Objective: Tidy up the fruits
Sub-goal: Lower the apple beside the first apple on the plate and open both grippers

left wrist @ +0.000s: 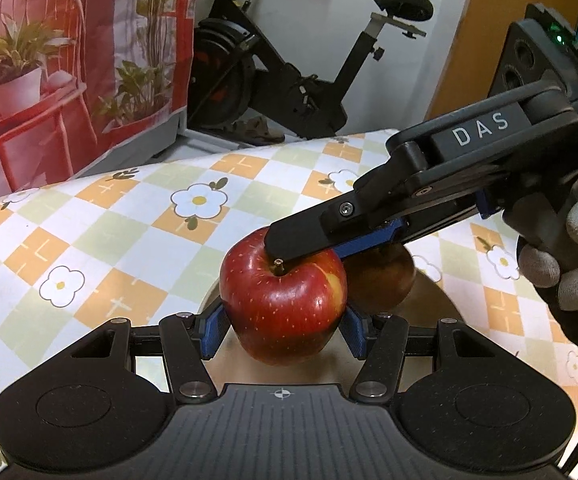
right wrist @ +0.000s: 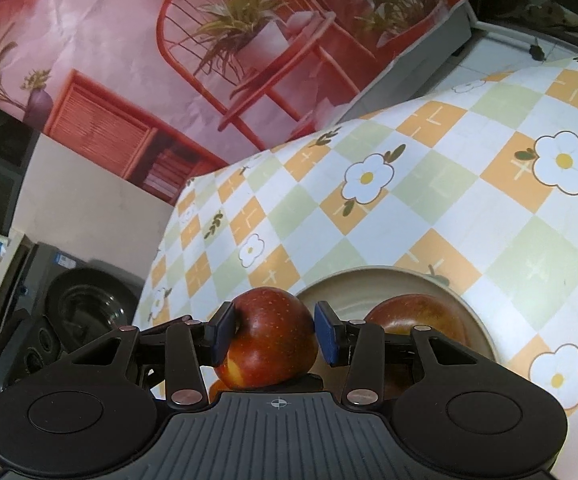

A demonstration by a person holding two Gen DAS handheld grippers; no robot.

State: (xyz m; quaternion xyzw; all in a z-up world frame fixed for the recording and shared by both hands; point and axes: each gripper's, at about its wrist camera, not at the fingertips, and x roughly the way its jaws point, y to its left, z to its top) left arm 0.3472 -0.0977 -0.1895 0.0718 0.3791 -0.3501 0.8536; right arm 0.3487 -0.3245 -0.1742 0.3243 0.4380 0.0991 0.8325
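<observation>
A table covered in a checked orange, green and white cloth with daisy prints [left wrist: 137,216] fills most of both views, with a black exercise bike [left wrist: 289,80] beyond its far edge and a pink printed backdrop of a red chair and potted plants [right wrist: 209,60] to the far left. A round beige plate [right wrist: 441,280] sits on the near part of the cloth. The left gripper [left wrist: 283,330] is clenched on a glossy red apple [left wrist: 285,300], its blue pads pressing the fruit's left and right sides above the plate's near left part. The right gripper [right wrist: 275,338], held by a gloved hand [left wrist: 569,264], reaches in from the right, and in its own view grasps the same red apple. A second, duller red-brown apple [right wrist: 413,316] lies on the plate just to the right.
</observation>
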